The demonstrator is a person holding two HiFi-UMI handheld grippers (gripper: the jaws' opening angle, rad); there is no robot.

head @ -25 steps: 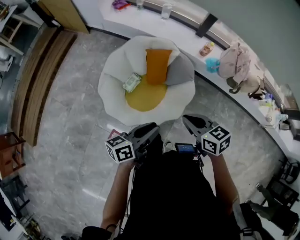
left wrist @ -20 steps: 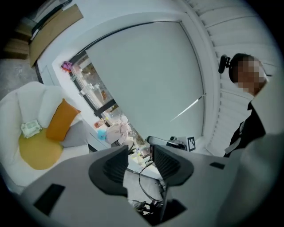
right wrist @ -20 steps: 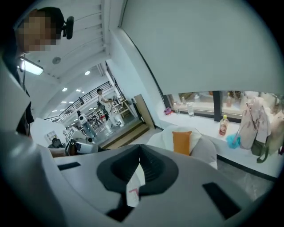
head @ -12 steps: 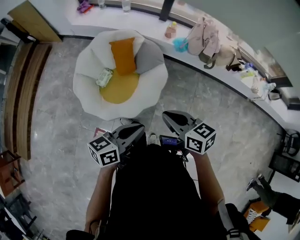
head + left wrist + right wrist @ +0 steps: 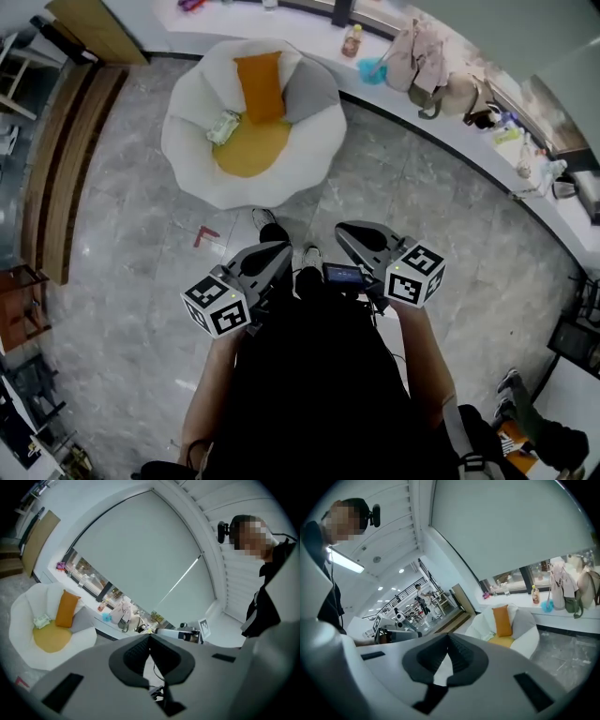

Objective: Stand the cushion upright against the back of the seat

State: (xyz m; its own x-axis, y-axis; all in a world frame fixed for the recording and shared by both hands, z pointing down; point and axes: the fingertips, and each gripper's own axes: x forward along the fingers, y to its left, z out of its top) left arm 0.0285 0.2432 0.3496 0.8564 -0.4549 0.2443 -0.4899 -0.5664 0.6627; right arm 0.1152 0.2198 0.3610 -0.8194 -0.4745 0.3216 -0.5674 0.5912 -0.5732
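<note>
Head view: orange cushion [image 5: 260, 86] stands upright against the back of the white petal-shaped chair [image 5: 199, 176], on the far side of the floor. Grey cushion [image 5: 312, 91] is just right of it, touching. Yellow seat pad [image 5: 248, 150] lies on the near side of the cushion, with a small green packet [image 5: 223, 127] at the seat's left. Both grippers are held near the person's body, well apart from the chair. Left gripper [image 5: 278, 250]: jaws have just been closing, tips now together, nothing between them. Right gripper [image 5: 349, 232]: jaws together, nothing in them. Bags [image 5: 424, 58] sit on the white ledge [image 5: 459, 139], far right.
</note>
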